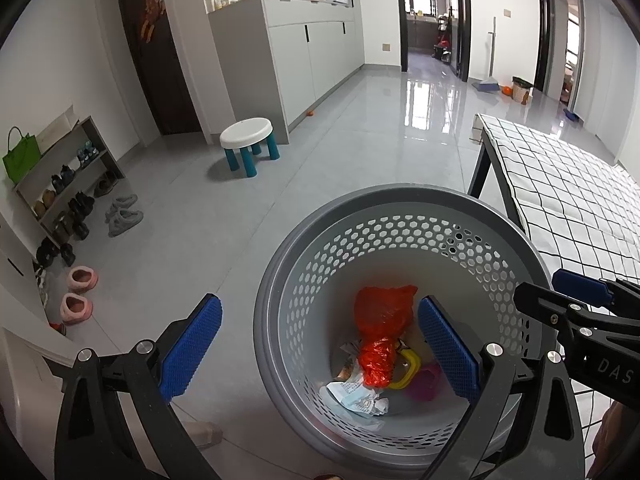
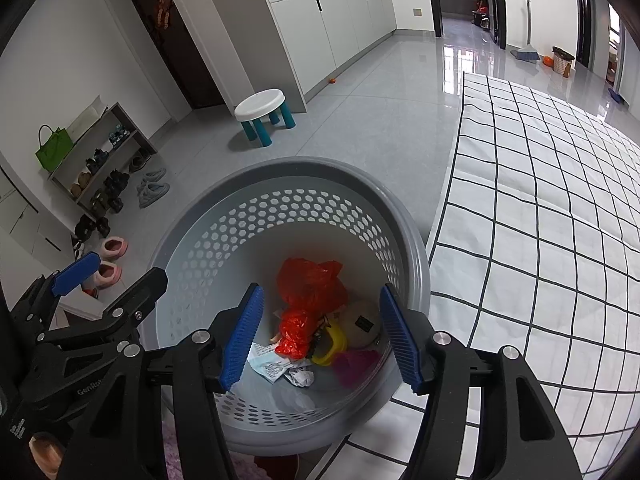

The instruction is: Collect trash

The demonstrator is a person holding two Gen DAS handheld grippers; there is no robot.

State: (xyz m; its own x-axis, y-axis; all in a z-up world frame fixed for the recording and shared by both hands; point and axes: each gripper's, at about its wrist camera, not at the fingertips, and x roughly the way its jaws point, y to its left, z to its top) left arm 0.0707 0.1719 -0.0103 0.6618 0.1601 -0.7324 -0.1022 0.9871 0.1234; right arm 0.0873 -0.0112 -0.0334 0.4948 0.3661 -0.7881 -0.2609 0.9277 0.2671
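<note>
A grey perforated basket (image 1: 400, 196) (image 2: 280, 168) stands on the floor beside the table. Inside lie a red plastic bag (image 1: 380, 320) (image 2: 310, 288), crumpled white paper (image 1: 356, 394) (image 2: 280, 368), a yellow ring (image 1: 406, 368) (image 2: 332, 344) and a magenta piece (image 1: 424, 384) (image 2: 354, 364). My left gripper (image 1: 320, 348) (image 2: 108, 280) hovers open over the basket's left rim, one finger outside and one inside. My right gripper (image 2: 322, 338) (image 1: 560, 296) hangs open above the basket's mouth. Nothing is between either pair of blue pads.
A table with a black-and-white checked cloth (image 1: 560, 184) (image 2: 540, 200) borders the basket on the right. On the grey tile floor stand a white stool with teal legs (image 1: 247, 136) (image 2: 260, 106), a shoe rack (image 1: 60, 184) (image 2: 100, 148) and pink slippers (image 1: 80, 280). Grey cabinets (image 1: 300, 48) line the back.
</note>
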